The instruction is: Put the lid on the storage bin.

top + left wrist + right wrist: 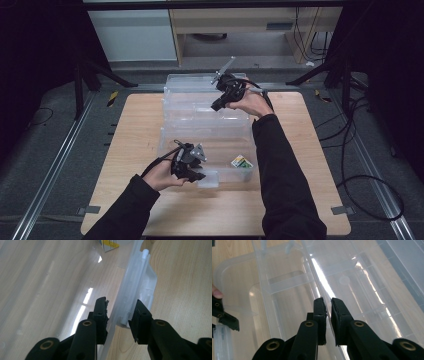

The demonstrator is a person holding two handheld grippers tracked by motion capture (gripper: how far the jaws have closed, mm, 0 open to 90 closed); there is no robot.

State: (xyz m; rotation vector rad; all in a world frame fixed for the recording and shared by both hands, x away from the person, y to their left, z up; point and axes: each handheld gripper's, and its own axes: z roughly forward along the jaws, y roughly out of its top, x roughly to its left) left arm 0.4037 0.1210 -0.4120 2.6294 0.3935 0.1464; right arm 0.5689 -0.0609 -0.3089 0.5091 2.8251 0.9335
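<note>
Right gripper view: lid (pixel 352 277) edge between hand-held gripper (pixel 328 305) jaws.

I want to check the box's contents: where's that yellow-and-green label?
In the high view, the yellow-and-green label lies inside the clear plastic box, at its near right corner, right of the left gripper.

clear plastic bins (pixel 205 112): 2 | small printed card (pixel 241 161): 1 | grippers: 2, left gripper (pixel 197 176), right gripper (pixel 216 105) | wooden table (pixel 135 150): 1
</note>
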